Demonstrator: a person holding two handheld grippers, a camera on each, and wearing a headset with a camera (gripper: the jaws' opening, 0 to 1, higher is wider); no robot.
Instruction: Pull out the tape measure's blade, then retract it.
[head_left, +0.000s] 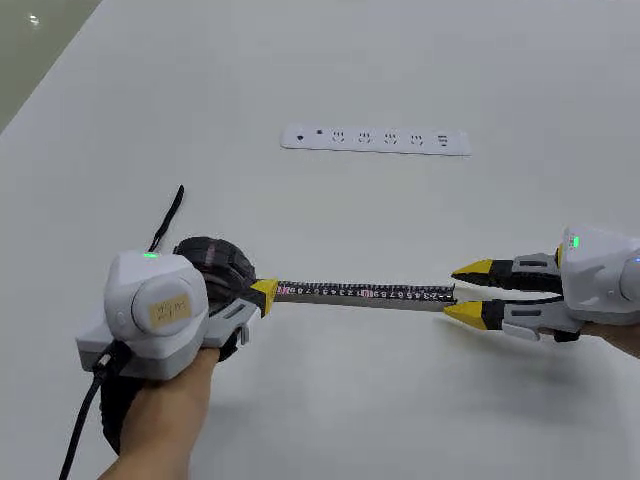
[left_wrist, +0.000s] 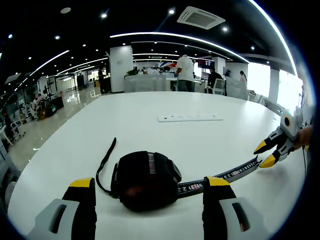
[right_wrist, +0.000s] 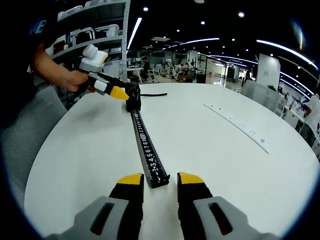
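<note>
The tape measure (head_left: 215, 262) sits on the white counter (head_left: 400, 60). Its blade (head_left: 365, 293) lies pulled out flat toward the right gripper (head_left: 458, 291) — those jaws are apart, one on each side of the blade's tip. The left gripper (left_wrist: 150, 182) has its jaws wide apart — the tape measure is just in front, not squeezed. A power strip (head_left: 376, 139) lies farther back.

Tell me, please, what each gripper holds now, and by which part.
Nothing looks clamped: the left gripper stands open around the tape measure case; the right gripper is open, with the blade's end between its tips.
</note>
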